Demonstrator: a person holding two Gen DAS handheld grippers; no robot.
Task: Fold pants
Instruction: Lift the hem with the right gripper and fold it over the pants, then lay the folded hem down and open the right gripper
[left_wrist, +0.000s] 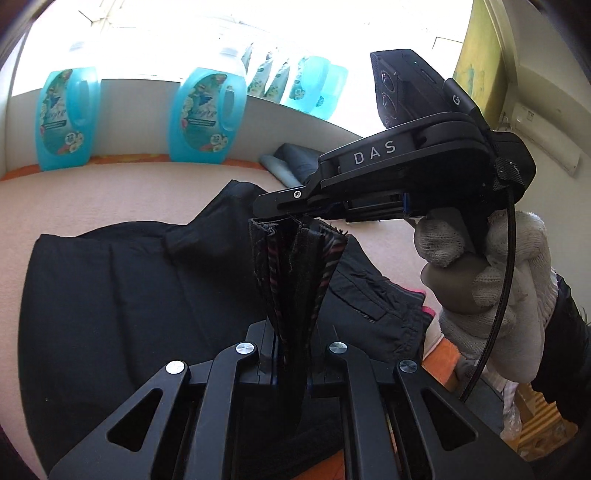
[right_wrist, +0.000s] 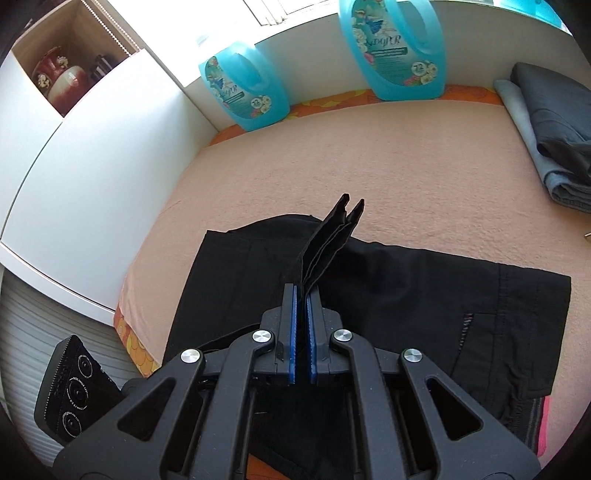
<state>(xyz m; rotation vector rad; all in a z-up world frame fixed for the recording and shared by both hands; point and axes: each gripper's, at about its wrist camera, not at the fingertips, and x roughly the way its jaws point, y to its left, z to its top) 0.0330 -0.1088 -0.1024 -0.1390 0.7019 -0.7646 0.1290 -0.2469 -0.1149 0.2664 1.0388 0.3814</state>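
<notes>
Both hand-held grippers pinch the pants (right_wrist: 388, 280) hem, lying crosswise.

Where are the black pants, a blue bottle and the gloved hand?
Pants (right_wrist: 406, 280): right wrist view, flat black cloth.
Bottle (left_wrist: 205, 118): left wrist view, its label.
Hand (left_wrist: 491, 280): left wrist view, white glove's knuckles.

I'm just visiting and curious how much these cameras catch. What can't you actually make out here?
- Left wrist view: the left gripper fingertips, buried in the black pants.
- Left wrist view: the window behind the blue bottles, washed out by glare.
- Right wrist view: the pants' near end, hidden under the right gripper body.
- Right wrist view: the folded grey clothes, cut off by the right edge.
- Both views: bottle label print, too small to read.
</notes>
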